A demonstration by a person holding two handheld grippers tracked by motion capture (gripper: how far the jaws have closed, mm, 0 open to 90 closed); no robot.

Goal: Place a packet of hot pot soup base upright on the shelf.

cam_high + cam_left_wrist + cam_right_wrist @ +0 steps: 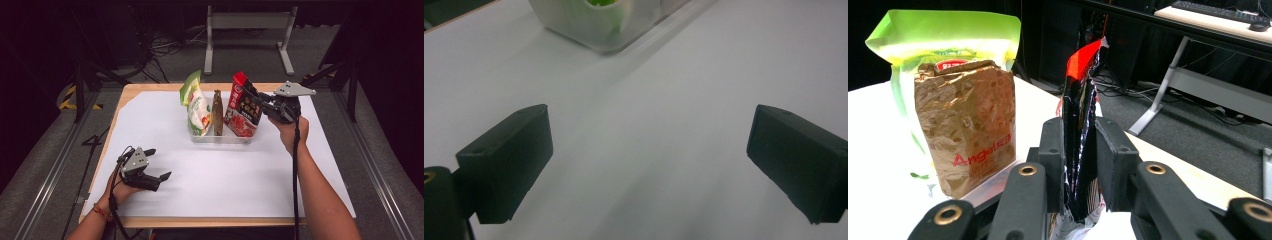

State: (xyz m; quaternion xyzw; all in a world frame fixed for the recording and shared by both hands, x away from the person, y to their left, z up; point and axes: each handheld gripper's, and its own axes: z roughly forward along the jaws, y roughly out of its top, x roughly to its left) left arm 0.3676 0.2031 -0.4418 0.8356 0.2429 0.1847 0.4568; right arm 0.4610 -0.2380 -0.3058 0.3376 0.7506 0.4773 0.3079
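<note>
A clear plastic bin point(220, 139) stands at the back middle of the white sheet. In it stand a green snack bag point(197, 107), a gold foil packet point(218, 112) and a red and black packet point(242, 110). My right gripper point(257, 100) reaches in from the right, shut on the red packet's side edge. In the right gripper view the red packet point(1080, 80) fills the gap of the right gripper point(1079, 150), with the gold packet point(968, 125) and green bag point(948, 30) beyond. My left gripper point(159, 163) rests open on the sheet at front left, nothing between its jaws.
A white sheet point(225, 175) covers most of the wooden table point(150, 221). In the left gripper view the left gripper point(649, 160) faces the bin's frosted corner point(594, 25) across bare sheet. A metal stand point(247, 30) and cables lie on the floor behind the table.
</note>
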